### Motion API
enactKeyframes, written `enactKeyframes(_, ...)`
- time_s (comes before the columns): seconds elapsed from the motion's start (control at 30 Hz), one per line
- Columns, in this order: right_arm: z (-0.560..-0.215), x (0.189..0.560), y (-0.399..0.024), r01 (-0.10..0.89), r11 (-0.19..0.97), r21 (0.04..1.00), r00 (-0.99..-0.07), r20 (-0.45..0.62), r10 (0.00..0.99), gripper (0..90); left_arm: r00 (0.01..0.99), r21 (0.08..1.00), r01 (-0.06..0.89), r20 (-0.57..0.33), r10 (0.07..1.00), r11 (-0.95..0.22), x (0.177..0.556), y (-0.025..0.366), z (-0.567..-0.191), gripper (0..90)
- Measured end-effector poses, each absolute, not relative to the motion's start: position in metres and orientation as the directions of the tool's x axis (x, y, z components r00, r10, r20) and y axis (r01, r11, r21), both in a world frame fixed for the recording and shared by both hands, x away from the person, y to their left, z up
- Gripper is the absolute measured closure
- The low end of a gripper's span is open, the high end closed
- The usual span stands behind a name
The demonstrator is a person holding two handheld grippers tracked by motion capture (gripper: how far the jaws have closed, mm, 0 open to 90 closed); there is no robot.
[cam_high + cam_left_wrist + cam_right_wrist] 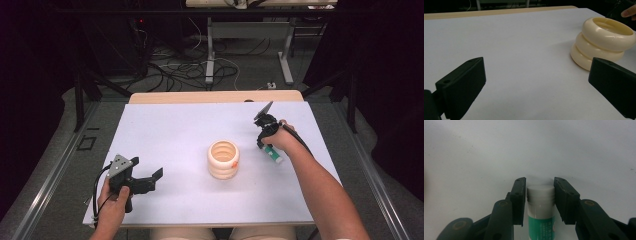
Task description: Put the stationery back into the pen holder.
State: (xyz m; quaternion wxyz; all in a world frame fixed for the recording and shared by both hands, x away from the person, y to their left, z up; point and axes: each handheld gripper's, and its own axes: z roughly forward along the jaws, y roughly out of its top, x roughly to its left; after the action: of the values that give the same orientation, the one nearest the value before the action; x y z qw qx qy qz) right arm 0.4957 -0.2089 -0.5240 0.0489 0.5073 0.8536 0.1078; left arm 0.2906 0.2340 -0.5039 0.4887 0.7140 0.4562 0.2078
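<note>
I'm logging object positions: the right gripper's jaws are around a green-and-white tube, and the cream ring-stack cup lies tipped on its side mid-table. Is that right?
Not quite. The cream ring-stack cup stands upright with its opening facing up, as the high view shows. The rest holds: the right gripper has its jaws on either side of the green-and-white tube.

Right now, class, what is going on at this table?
A person works at a white table with a gripper in each hand. The right gripper has its jaws around a green and white tube lying on the table, at its white cap; a thin gap shows on each side, so it is not yet pinched. The left gripper waits open at the near left. A cream ringed holder stands in the middle.
</note>
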Motion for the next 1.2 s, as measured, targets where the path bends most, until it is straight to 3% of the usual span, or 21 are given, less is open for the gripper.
enactKeyframes(0.27, -0.522, 0.497, -0.210, 0.856, 0.476, 0.201, -0.490, 0.023, 0.871, 64.6, 0.499, 0.887, 0.450, -0.151, 0.853, -0.106, 0.291, 0.233, -0.504, 1.1)
enactKeyframes(0.73, -0.520, 0.494, -0.212, 0.867, 0.436, 0.242, -0.457, 0.034, 0.889, 65.1, 0.498, 0.888, 0.448, -0.147, 0.855, -0.108, 0.291, 0.233, -0.504, 1.1)
enactKeyframes(0.93, -0.511, 0.493, -0.213, 0.858, 0.424, 0.291, -0.452, 0.034, 0.891, 65.1, 0.501, 0.888, 0.446, -0.143, 0.854, -0.113, 0.291, 0.233, -0.504, 1.1)
enactKeyframes(0.97, -0.513, 0.492, -0.213, 0.849, 0.400, 0.347, -0.444, 0.055, 0.895, 65.2, 0.500, 0.888, 0.446, -0.143, 0.854, -0.112, 0.291, 0.233, -0.504, 1.1)
enactKeyframes(1.0, -0.507, 0.492, -0.213, 0.852, 0.416, 0.316, -0.450, 0.037, 0.892, 65.2, 0.500, 0.888, 0.446, -0.143, 0.854, -0.112, 0.291, 0.233, -0.504, 1.1)
enactKeyframes(1.2, -0.499, 0.490, -0.212, 0.841, 0.388, 0.377, -0.433, 0.038, 0.901, 65.2, 0.498, 0.888, 0.447, -0.150, 0.854, -0.105, 0.291, 0.231, -0.504, 1.1)
